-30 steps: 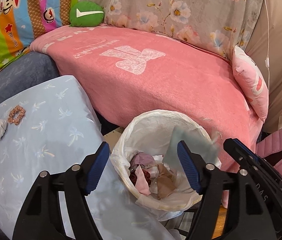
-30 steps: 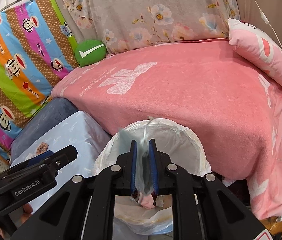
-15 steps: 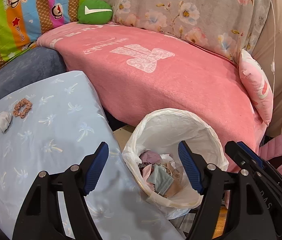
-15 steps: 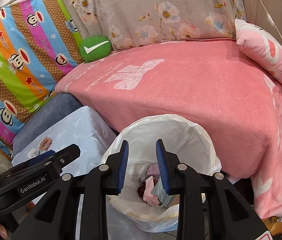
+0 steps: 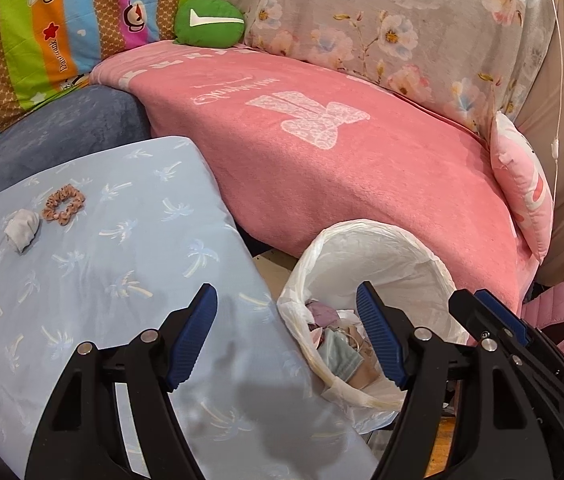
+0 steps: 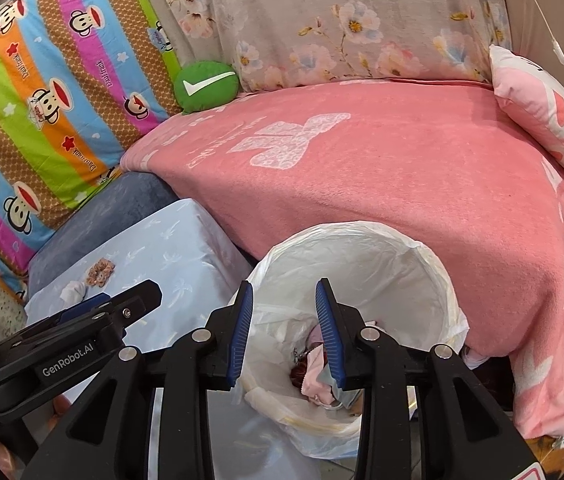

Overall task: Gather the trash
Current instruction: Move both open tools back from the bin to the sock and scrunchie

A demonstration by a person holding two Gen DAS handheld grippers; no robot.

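A bin with a white liner (image 5: pixel 366 236) (image 6: pixel 366 248) stands on the floor against the pink sofa and holds crumpled trash, with a pale green face mask (image 5: pixel 340 356) (image 6: pixel 328 380) on top. My right gripper (image 6: pixel 284 292) hovers over the bin's left rim, its jaws opening with nothing between them. My left gripper (image 5: pixel 284 300) stands open and empty over the edge of the light blue cushion (image 5: pixel 114 264), beside the bin. A crumpled white tissue (image 5: pixel 22 228) (image 6: pixel 74 290) and a brown scrunchie (image 5: pixel 63 206) (image 6: pixel 102 270) lie on that cushion, far left.
A pink blanket (image 5: pixel 322 152) covers the sofa seat behind the bin. On it sit a green round pillow (image 5: pixel 208 22) at the back and a pink pillow (image 5: pixel 522 184) at the right. A pink quilted jacket (image 5: pixel 562 312) lies at the right.
The right gripper's jaws have parted and let go of the pale green mask, which now lies in the bin. Both grippers have drifted sideways, so the blue cushion fills more of the left view.
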